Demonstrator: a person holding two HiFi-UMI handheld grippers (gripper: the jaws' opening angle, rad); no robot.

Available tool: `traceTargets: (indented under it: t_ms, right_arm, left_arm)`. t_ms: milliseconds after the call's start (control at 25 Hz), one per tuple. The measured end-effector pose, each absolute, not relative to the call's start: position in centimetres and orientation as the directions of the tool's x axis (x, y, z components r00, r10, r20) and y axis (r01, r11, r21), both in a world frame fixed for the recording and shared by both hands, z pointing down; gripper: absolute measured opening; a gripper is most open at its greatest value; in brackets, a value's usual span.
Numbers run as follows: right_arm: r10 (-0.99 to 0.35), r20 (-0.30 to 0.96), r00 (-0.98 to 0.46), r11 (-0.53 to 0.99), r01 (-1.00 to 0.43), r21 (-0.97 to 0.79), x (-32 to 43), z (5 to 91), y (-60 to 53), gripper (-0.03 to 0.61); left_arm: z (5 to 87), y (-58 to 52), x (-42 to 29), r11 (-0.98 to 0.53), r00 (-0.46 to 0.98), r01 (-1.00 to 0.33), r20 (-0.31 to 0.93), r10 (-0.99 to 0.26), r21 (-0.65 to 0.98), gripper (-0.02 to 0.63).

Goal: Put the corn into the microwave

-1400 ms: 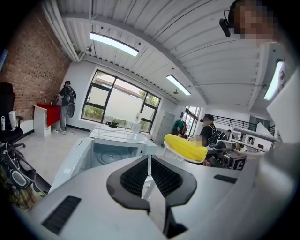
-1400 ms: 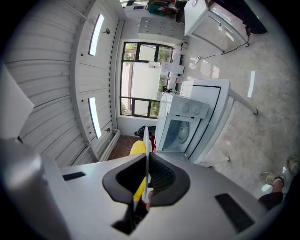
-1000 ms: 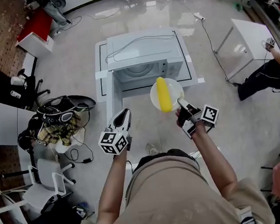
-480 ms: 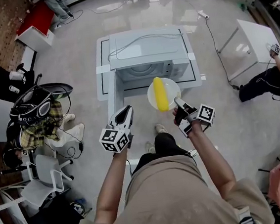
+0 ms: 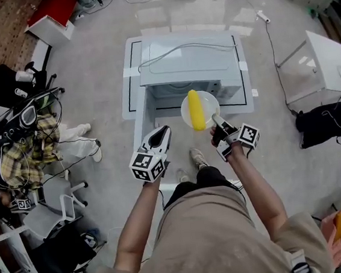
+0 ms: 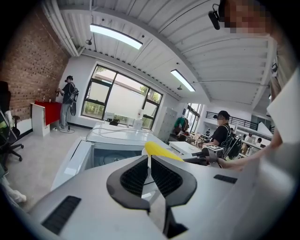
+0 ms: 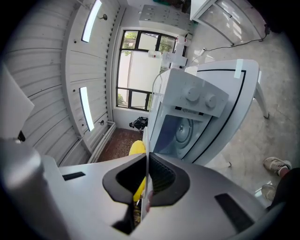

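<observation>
A yellow corn cob point(image 5: 196, 109) lies on a white plate point(image 5: 211, 100). My right gripper point(image 5: 215, 120) is shut on the plate's near rim and holds it just in front of the white microwave point(image 5: 187, 61). The microwave's door point(image 5: 138, 115) stands open to the left. In the right gripper view the plate point(image 7: 146, 140) runs edge-on between the closed jaws, with the corn point(image 7: 137, 149) to its left and the microwave cavity point(image 7: 180, 131) ahead. My left gripper point(image 5: 164, 131) is shut on nothing, level beside the door. In its own view the corn point(image 6: 161, 151) shows past the fingertips.
The microwave sits on a low white table point(image 5: 127, 58). A chair piled with clothes and cables point(image 5: 28, 132) stands at the left. A white side table point(image 5: 320, 62) and a seated person point(image 5: 332, 123) are at the right. My shoe point(image 5: 198, 158) is below the plate.
Both grippers have moved forward toward the microwave, and the plate with the corn has come closer to the open cavity. The jaws have stayed closed.
</observation>
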State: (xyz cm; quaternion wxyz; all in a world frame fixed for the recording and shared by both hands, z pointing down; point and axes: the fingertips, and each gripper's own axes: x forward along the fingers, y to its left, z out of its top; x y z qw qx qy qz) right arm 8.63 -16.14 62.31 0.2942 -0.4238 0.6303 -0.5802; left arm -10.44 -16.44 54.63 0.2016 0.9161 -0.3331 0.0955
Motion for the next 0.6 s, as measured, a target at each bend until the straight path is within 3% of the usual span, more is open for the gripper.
traceTargets:
  t_ms: [600]
  right_arm:
    - [-0.843, 0.18, -0.507, -0.1, -0.18, -0.979, 6.4, 69.5, -21.4, 0.018]
  left_arm:
    - [58.3, -20.4, -9.1, -0.661, 0.706, -0.701, 0.389, -0.592, 0.266, 0.009]
